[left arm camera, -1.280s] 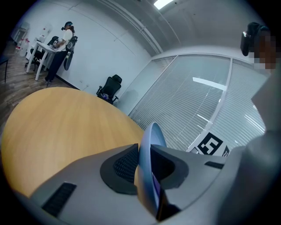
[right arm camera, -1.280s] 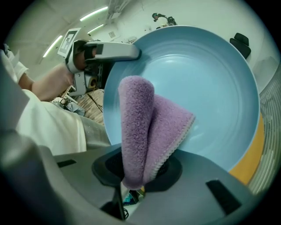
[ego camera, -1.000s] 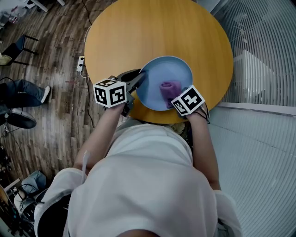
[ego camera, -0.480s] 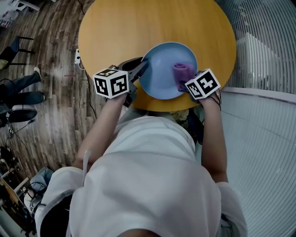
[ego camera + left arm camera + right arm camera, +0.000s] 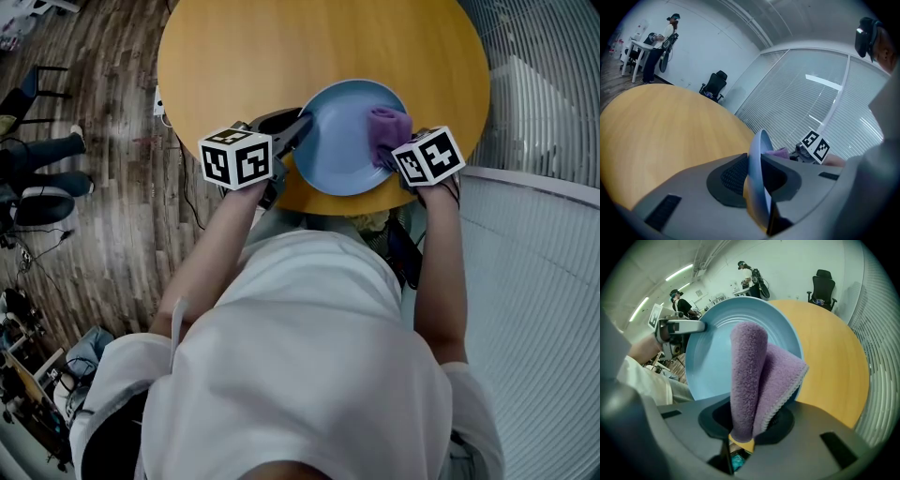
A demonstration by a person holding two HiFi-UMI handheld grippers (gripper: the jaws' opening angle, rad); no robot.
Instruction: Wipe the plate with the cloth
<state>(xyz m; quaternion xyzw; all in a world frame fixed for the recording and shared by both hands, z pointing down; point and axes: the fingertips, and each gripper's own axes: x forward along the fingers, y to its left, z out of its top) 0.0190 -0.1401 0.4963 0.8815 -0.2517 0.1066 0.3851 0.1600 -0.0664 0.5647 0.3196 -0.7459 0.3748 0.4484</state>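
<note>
The wiping looks to be under way rather than starting or finished. The left gripper [image 5: 753, 178] is clamped on the left rim of the blue plate [image 5: 339, 141], its two pads pressing on either face of the edge, so the plate is steadied over the near part of the round wooden table [image 5: 281, 56]. Whether the plate lies flat or is tipped up a little cannot be told. The right gripper [image 5: 743, 432] is closed on a folded purple cloth [image 5: 752, 376], pinching its lower end, and the free fold lies against the plate's inner face close to the right rim. So the pickups are done and cloth and plate are in contact. No dirt or streak shows on the blue surface, so the pictures do not say how much of it has been covered. As a judgement, the middle and the left side toward the holding gripper are left to pass over, and then both things set down.
</note>
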